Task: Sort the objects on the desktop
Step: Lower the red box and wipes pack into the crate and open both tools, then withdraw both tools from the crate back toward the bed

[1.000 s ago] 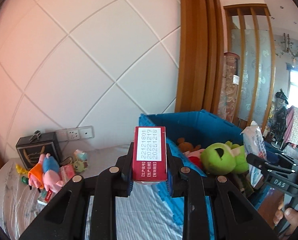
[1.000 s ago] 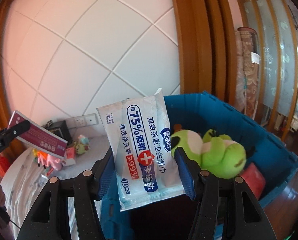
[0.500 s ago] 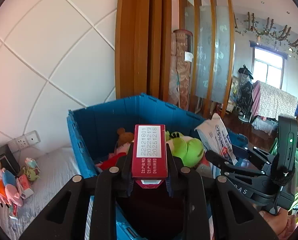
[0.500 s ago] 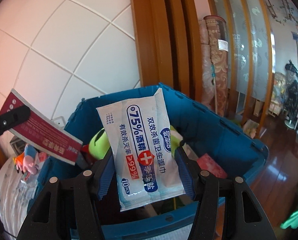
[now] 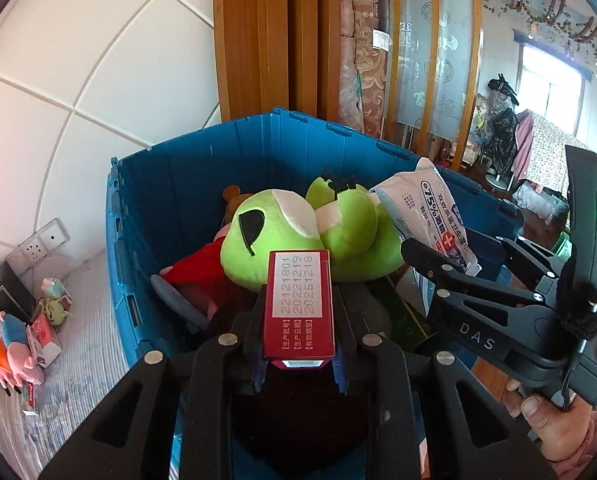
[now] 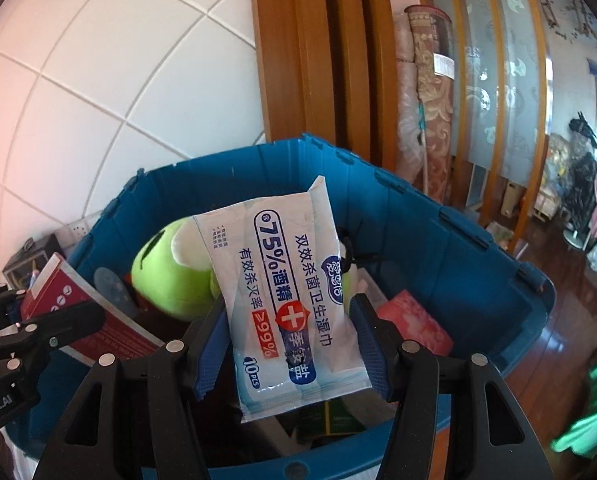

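Frog plush [image 5: 298,232] filling blue bin [image 5: 202,168] below. Left gripper [image 5: 298,356] clamped on red box [image 5: 298,304]; right gripper [image 6: 290,344] clamped on wipes [image 6: 286,296], both above bin.

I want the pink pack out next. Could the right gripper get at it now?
Probably not yet: the right gripper is shut on the wipes. The pink pack lies uncovered in the bin.

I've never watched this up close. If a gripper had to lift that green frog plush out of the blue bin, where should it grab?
Probably the frog plush by its rounded head, coming from above. The head lies on top of the pile in the blue bin, uncovered, and looks soft enough to squeeze. Its lower body sits hidden behind the red box and wipes pack.
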`<state>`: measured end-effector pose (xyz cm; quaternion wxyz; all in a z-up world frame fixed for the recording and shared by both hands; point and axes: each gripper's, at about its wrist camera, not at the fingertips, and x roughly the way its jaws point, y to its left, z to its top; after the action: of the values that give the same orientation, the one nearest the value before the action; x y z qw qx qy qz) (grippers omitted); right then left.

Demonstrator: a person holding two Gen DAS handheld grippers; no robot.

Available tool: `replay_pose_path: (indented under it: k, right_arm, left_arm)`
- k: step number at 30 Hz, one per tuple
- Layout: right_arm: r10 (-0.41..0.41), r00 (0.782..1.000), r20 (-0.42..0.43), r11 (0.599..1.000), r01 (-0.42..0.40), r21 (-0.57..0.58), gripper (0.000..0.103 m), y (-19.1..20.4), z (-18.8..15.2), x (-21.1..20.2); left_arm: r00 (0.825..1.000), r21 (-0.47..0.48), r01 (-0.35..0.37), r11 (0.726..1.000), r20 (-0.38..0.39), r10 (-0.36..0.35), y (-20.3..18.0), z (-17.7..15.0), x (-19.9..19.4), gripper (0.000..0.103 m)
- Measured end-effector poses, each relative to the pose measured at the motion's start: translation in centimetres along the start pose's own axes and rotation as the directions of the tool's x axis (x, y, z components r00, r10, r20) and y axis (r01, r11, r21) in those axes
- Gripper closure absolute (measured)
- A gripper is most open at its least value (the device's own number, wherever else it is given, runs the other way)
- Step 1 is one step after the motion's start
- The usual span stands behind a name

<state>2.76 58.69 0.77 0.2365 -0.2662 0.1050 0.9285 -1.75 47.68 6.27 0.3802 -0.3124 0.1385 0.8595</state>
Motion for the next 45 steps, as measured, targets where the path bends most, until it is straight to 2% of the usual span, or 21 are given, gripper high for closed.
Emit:
replay_pose_path:
  k: [1,3,5,9,11,12,13,14,16,25,29,32,38,45]
  right_arm:
    - [-0.006,1.000,-0.003,1.000,0.006,-0.005,0.044,0.1,0.0,0.2]
    - [-0.022,1.000,-0.006,1.000,0.022,-0.016,0.044,0.2,-0.1,0.4]
    - [-0.038,0.999,-0.008,0.999,0.038,-0.025,0.043,0.4,-0.1,0.7]
    - [-0.073,0.997,-0.013,0.997,0.072,-0.039,0.042,0.7,-0.2,1.1]
    - [-0.084,0.996,-0.016,0.996,0.084,-0.034,0.027,0.6,-0.1,1.3]
    - [-0.082,0.997,-0.013,0.996,0.081,-0.031,0.014,0.6,-0.1,1.2]
    - [-0.082,0.997,-0.008,0.996,0.082,-0.031,0.008,0.6,-0.1,1.1]
    - [-0.085,0.996,-0.003,0.996,0.085,-0.035,0.006,0.6,-0.1,1.0]
    - [-0.090,0.996,-0.001,0.995,0.090,-0.041,0.001,0.6,0.0,0.9]
    - [-0.085,0.996,0.018,0.996,0.085,-0.034,0.000,1.1,0.6,-0.7]
    - [-0.054,0.997,0.048,0.997,0.056,-0.052,0.000,2.7,0.8,-1.9]
    - [-0.027,0.995,0.095,0.997,0.033,-0.064,0.000,4.4,1.1,-3.2]
    - [0.054,0.983,0.175,0.996,-0.040,-0.082,0.000,8.9,1.8,-5.5]
    - [0.137,0.965,0.222,0.984,-0.107,-0.141,0.000,15.9,1.9,-7.6]
  left_arm:
    - [1.000,0.001,-0.009,1.000,0.004,0.009,0.0,-0.1,-0.2,0.074]
    - [1.000,0.001,-0.006,1.000,0.010,0.006,-0.2,-0.1,-0.2,0.055]
    - [1.000,0.002,-0.006,1.000,0.023,0.006,-0.1,-0.1,-0.3,0.046]
    - [0.999,0.012,-0.006,1.000,0.043,0.006,-0.1,-0.2,-0.9,0.045]
    - [0.999,0.010,-0.008,1.000,0.051,0.008,0.1,-0.2,-1.1,0.042]
    - [0.998,0.010,-0.010,1.000,0.056,0.009,0.1,-0.2,-1.3,0.038]
    - [0.998,0.009,-0.012,1.000,0.062,0.012,0.2,-0.3,-1.4,0.037]
    - [0.998,0.007,-0.015,1.000,0.065,0.014,0.3,-0.4,-1.5,0.035]
    - [0.997,0.003,-0.013,1.000,0.073,0.012,0.4,-0.4,-1.8,0.034]
    - [0.986,-0.043,-0.029,0.999,0.163,0.036,2.4,-1.2,-4.8,0.034]
    - [0.972,-0.089,-0.045,0.995,0.225,0.064,4.8,-2.1,-7.0,0.034]
    - [0.968,-0.124,-0.047,0.991,0.240,0.075,7.0,-2.8,-7.8,0.034]
    - [0.958,-0.257,-0.096,0.961,0.239,0.160,13.2,-5.4,-10.0,0.034]
    - [0.941,-0.350,-0.193,0.917,0.198,0.274,20.4,-9.6,-12.3,0.034]
